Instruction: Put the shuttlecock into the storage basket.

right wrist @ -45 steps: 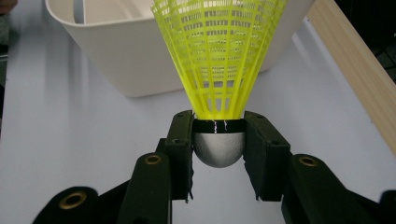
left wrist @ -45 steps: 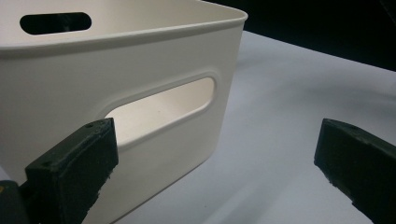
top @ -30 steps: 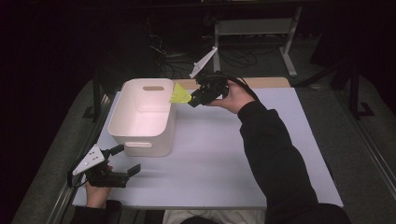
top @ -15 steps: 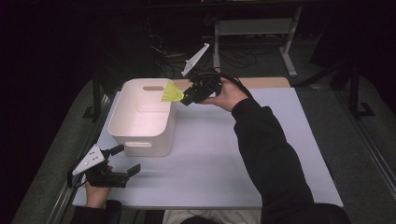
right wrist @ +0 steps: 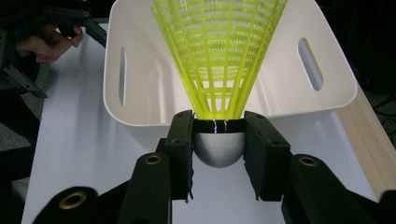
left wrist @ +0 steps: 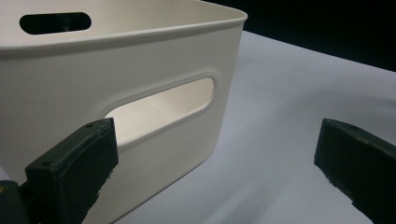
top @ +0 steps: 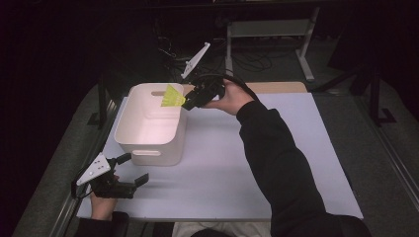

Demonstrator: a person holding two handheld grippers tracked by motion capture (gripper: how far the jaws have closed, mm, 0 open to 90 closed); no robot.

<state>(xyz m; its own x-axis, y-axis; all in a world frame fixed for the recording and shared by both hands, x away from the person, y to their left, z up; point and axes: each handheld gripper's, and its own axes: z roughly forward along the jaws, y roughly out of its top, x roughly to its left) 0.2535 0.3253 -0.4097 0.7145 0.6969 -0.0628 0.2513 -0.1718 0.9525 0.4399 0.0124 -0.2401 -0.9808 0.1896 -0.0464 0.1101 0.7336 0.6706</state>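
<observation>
R grip (top: 187,102): clamped on shuttle (top: 172,97) cork, moved left, skirt now over bin (top: 148,126) rim
L grip (top: 129,170): jaws apart, empty, idle by bin
next: prob drop in bin

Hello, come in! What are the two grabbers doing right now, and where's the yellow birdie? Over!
Right gripper shut on yellow plastic shuttlecock, skirt over rim of white plastic bin. Left gripper open, empty, beside bin's near wall. Nothing blocking the drop.

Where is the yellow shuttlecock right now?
High view: the shuttlecock sits clamped in the right gripper, above the far right rim of the white bin.
</observation>
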